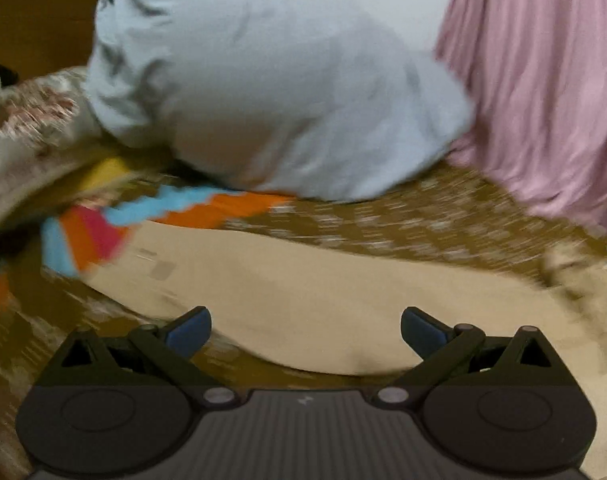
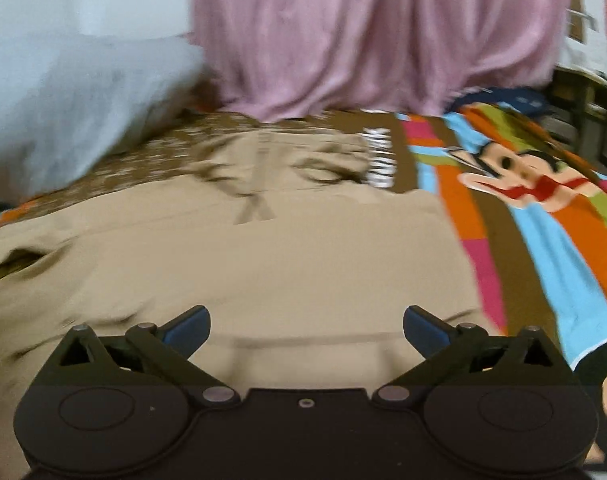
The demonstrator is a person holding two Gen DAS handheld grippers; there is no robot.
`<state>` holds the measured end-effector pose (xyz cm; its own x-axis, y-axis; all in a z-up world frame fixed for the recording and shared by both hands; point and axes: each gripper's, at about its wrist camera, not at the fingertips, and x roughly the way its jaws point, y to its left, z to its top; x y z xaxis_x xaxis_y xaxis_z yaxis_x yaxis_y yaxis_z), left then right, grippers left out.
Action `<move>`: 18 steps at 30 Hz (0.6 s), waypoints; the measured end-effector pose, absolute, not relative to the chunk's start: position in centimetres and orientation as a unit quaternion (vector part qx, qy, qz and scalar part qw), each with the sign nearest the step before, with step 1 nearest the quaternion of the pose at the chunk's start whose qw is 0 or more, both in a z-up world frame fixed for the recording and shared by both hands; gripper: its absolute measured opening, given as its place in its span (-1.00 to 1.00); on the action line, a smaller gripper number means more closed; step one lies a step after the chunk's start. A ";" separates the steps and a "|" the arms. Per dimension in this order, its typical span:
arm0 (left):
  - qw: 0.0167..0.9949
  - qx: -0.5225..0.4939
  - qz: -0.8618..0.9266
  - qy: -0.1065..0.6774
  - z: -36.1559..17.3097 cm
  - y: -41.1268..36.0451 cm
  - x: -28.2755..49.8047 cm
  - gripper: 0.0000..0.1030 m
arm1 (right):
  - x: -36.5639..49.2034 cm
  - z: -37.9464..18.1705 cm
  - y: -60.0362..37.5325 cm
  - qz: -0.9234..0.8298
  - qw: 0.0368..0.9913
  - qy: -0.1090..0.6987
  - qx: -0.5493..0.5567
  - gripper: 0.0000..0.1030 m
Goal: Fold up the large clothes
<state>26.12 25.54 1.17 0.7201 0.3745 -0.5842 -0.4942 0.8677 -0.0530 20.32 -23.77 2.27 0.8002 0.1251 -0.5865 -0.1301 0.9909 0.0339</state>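
Right wrist view: right gripper [image 2: 306, 330] spread wide, holding nothing, poised over tan garment [image 2: 239, 264] lying flat on striped cartoon bedspread [image 2: 543, 216]; cloth directly beneath and ahead of fingertips. Pink curtain [image 2: 363, 36] beyond, pale blue pillow [image 2: 63, 108] at left.

Left wrist view: left gripper [image 1: 305, 330] likewise wide and empty, above near edge of same tan garment [image 1: 323, 292], cloth stretching ahead and rightward. Heavily motion-blurred.

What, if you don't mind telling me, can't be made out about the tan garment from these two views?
- Tan garment: near hem hidden behind the right gripper in the right wrist view.
- Its overall shape: cut off by the left gripper body and motion blur in the left wrist view.
- White lettering on the bedspread: smeared, unreadable.
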 end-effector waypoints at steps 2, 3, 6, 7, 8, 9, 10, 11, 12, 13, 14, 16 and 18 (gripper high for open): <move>0.913 -0.076 0.262 0.302 1.0 29.4 26.3 0.99 | 17.9 2.4 -22.9 0.090 0.950 0.300 -0.014 0.99; 0.910 -0.075 0.271 0.304 0.8 31.1 26.2 0.99 | 16.8 2.2 -22.4 0.095 0.951 0.294 -0.021 0.99; 0.895 -0.129 0.279 0.325 -0.5 36.8 26.4 0.90 | 15.0 1.0 -21.8 0.086 0.953 0.290 -0.027 0.99; 0.887 -0.160 0.280 0.330 -1.0 38.4 26.2 0.87 | 14.7 0.6 -21.8 0.077 0.953 0.291 -0.024 0.99; 0.882 -0.194 0.274 0.331 -1.5 40.0 25.9 0.86 | 14.4 0.2 -21.8 0.068 0.953 0.295 -0.020 0.99; 0.880 -0.220 0.266 0.327 -2.0 41.1 25.4 0.86 | 14.4 -0.3 -22.0 0.060 0.952 0.299 -0.014 0.99; 0.876 -0.245 0.262 0.321 -2.5 42.1 25.2 0.86 | 14.3 -0.7 -22.0 0.050 0.951 0.305 -0.007 0.99; 0.871 -0.268 0.262 0.317 -2.9 42.8 25.0 0.86 | 14.7 -1.1 -22.4 0.041 0.950 0.310 0.001 0.99; 0.867 -0.288 0.259 0.312 -3.3 43.5 24.8 0.85 | 14.7 -1.3 -22.6 0.033 0.949 0.314 0.008 0.99; 0.863 -0.308 0.257 0.308 -3.8 44.0 24.7 0.85 | 14.8 -1.5 -22.7 0.028 0.948 0.318 0.013 0.99; 0.857 -0.325 0.257 0.306 -4.2 44.5 24.8 0.85 | 14.9 -1.8 -22.9 0.026 0.946 0.322 0.016 0.99; 0.846 -0.348 0.266 0.305 -5.0 45.6 24.7 0.85 | 14.9 -1.9 -22.9 0.025 0.946 0.324 0.016 0.99; 0.839 -0.362 0.282 0.294 -5.5 46.3 24.9 0.77 | 15.0 -2.1 -22.9 0.026 0.945 0.326 0.010 0.99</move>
<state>24.89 46.27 -5.52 0.6679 0.2603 -0.6972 -0.6858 0.5792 -0.4407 15.01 -22.89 -2.12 0.7859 0.0556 -0.6159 -0.0425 0.9985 0.0359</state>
